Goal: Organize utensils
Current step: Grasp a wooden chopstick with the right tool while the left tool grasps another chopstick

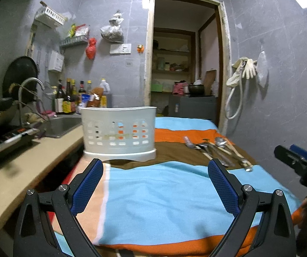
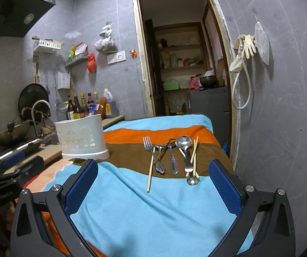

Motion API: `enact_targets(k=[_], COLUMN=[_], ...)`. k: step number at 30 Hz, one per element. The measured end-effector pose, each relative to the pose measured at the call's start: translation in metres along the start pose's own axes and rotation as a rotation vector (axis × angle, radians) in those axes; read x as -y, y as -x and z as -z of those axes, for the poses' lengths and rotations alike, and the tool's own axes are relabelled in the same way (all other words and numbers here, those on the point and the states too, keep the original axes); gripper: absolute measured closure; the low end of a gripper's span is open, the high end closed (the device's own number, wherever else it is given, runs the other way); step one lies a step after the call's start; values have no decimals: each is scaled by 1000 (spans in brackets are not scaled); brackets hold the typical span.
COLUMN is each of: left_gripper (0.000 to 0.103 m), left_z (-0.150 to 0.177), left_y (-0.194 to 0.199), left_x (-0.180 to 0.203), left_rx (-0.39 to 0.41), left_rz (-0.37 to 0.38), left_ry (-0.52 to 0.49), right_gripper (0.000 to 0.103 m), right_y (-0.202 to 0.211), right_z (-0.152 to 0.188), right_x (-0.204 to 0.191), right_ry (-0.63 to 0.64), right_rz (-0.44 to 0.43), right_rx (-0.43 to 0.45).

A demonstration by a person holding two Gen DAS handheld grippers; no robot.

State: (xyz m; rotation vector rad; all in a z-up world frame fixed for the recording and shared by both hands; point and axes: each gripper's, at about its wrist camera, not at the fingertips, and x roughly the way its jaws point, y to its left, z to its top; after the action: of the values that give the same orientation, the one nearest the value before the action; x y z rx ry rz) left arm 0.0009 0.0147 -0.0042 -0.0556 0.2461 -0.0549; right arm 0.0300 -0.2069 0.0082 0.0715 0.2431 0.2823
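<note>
A white perforated utensil holder (image 1: 119, 131) stands on the striped cloth, also in the right wrist view (image 2: 82, 137). A pile of utensils (image 2: 170, 156) lies on the brown stripe: a fork (image 2: 147, 143), spoons (image 2: 183, 142) and wooden chopsticks (image 2: 150, 175); it shows at right in the left wrist view (image 1: 217, 150). My left gripper (image 1: 155, 171) is open and empty, in front of the holder. My right gripper (image 2: 153, 171) is open and empty, just short of the utensils. Each gripper shows at the edge of the other's view: right (image 1: 297, 156), left (image 2: 18, 162).
A striped blue, orange and brown cloth (image 2: 153, 214) covers the table. A counter (image 1: 24, 167) with a sink (image 1: 61, 125), faucet (image 1: 32, 85), stove and wok (image 2: 9, 136) runs along the left. Bottles (image 1: 72, 98) stand at the wall. A doorway (image 1: 185, 64) is behind.
</note>
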Motion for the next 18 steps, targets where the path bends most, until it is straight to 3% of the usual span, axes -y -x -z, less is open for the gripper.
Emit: enact_targets(k=[5,12,18], left_gripper=[7,7,7], left_z=[-12,-42,-67], left_y=[-10,-37,-75], left_x=[6,23,40], left_rx=[1,18,-28], left_rz=[74,138,196], left_ry=[-27,-69,-83], right_gripper=[0,0,0], right_y=[1,-6,-30], right_z=[-2,-31,-56], right_x=[9,38,57], right_ry=[23,95,175], right_rz=[24,65,75], right_rx=[19,58,34])
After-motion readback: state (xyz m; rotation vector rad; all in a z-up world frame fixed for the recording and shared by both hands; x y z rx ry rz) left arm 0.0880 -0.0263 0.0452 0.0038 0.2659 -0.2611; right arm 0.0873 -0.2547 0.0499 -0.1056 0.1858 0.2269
